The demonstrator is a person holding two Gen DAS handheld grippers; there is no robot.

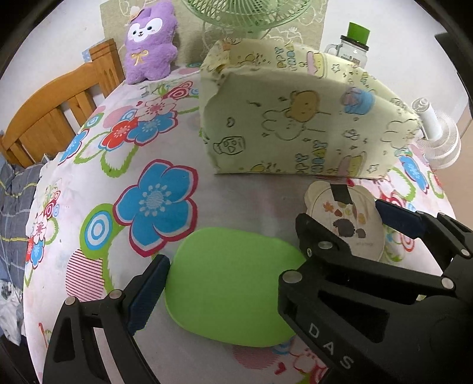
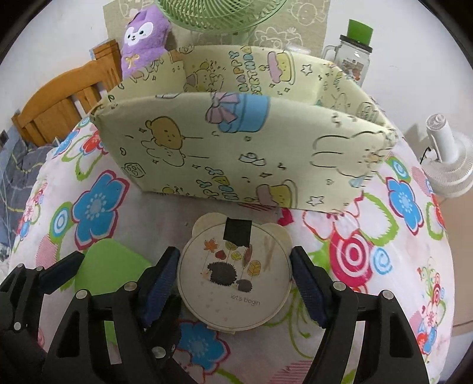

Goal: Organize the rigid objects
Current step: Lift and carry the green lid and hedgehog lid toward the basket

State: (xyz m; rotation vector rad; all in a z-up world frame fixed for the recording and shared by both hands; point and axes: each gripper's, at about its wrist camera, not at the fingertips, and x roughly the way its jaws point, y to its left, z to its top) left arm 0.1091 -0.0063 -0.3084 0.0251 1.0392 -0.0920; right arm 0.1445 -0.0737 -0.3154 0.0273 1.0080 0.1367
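Note:
A flat green oval case (image 1: 233,286) lies on the flowered bed sheet between the fingers of my left gripper (image 1: 233,283), which is open around it. A round cream compact (image 2: 236,280) with bear ears and a hedgehog picture lies between the fingers of my right gripper (image 2: 236,280), open around it, pads close to its sides. The compact also shows in the left wrist view (image 1: 346,218), with the right gripper (image 1: 348,218) around it. The green case (image 2: 109,265) shows at left in the right wrist view. A pale yellow fabric storage box (image 2: 236,141) stands just behind both objects, open on top.
A purple plush toy (image 1: 150,44), a green fan (image 1: 245,11), a glass jar with a green lid (image 1: 351,50) and a small white fan (image 2: 449,159) stand around the box (image 1: 295,118). A wooden bed frame (image 1: 59,109) is at the left.

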